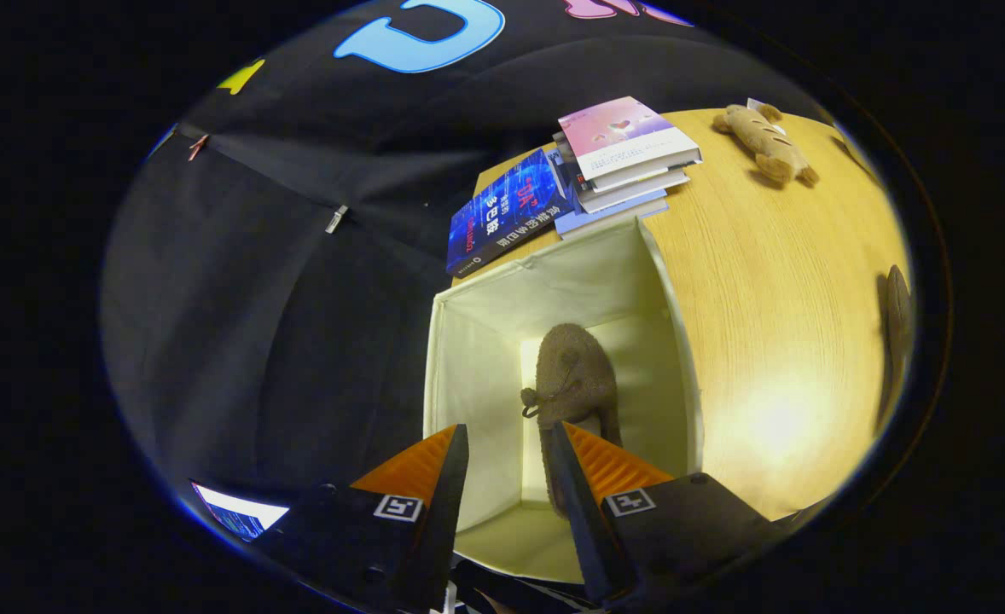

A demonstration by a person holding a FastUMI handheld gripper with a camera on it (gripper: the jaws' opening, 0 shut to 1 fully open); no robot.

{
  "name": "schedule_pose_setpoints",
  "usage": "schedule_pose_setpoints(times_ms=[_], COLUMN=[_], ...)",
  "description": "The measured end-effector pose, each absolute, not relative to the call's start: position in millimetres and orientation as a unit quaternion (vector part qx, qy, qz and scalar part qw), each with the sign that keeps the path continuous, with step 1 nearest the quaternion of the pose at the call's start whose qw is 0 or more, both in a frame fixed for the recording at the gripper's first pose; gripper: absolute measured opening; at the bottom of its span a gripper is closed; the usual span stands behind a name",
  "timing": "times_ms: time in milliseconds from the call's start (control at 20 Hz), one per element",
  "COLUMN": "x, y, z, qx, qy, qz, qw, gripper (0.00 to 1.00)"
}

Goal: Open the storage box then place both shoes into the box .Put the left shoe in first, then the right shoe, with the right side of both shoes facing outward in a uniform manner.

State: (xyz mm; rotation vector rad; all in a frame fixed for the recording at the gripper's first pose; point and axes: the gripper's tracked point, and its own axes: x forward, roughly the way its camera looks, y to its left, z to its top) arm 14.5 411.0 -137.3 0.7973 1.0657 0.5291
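The cream fabric storage box (468, 375) stands open on the wooden table, just below and ahead of my fingers. A brown suede shoe (572, 375) with a small bow lies on the box floor, toe pointing away, just beyond the right finger. My gripper (509, 435) hangs over the box's near rim, open, with nothing between its fingers. A dark brown shape (897, 320) at the table's far right edge may be the other shoe; too little shows to tell.
Beyond the box lie a stack of books (626, 162) and a blue book (507, 213) hanging over the table edge. A plush toy (767, 141) rests at the far corner. Bare wooden tabletop (775, 281) spreads right of the box.
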Motion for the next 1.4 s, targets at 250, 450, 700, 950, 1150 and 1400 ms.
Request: schedule_pose_setpoints(times_ms=[250,450,700,950,1150,1400], x=[12,8,-6,-15,-21,-42], y=[349,282,184,88,23,-24], z=[-102,-95,-115,-161,-218,-286], qx=[0.361,0.325,0.293,0.278,0.242,0.236], qy=[0.444,0.417,0.417,0.439,0.467,0.515], qz=[0.267,0.267,0.225,0.157,0.113,0.068], qw=[0.776,0.806,0.831,0.84,0.843,0.821], gripper=[0.72,0.78,0.95,0.98,0.98,0.98])
